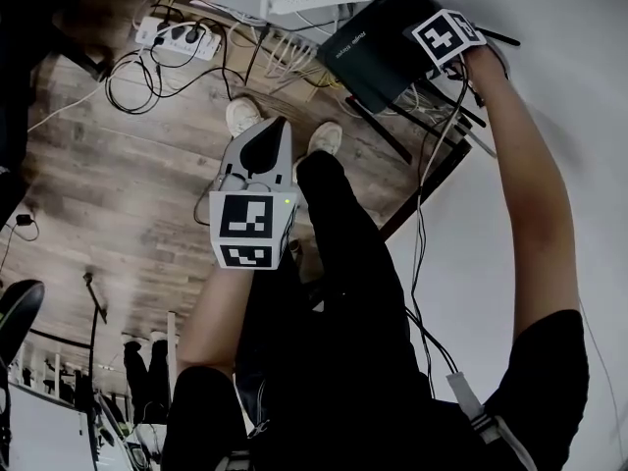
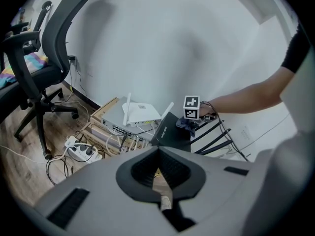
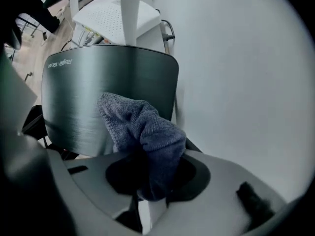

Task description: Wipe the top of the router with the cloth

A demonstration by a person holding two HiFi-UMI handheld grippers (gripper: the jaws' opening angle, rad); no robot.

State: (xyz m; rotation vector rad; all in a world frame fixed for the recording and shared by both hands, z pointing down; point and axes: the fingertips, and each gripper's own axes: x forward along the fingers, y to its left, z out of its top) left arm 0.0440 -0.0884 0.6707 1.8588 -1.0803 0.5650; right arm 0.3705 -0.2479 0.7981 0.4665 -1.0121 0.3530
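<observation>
Two grippers were in view, one busy and one idle. Low in the right gripper view, the right gripper had its jaws clenched on the one cloth, a bunched blue-grey towel. The towel's free end rested against the brushed dark top of the black router, which filled the left and centre of that view. In the head view the same router sat at the upper right, beside a pale wall. The left gripper was held back at the centre of the head view with its jaws closed on nothing, aimed towards the work. Two routers could be counted: the black one being wiped and one white router behind it, showing two upright antennas in the left gripper view. One power strip lay on the wooden floor at the upper left of the head view, among loose cables. One office chair stood at the left of the left gripper view. To wipe well, the cloth probably needed pressing flatter, then drawing in even strokes from edge to edge. Light pressure seemed wise, so the router did not shift on its cables or antennas.
</observation>
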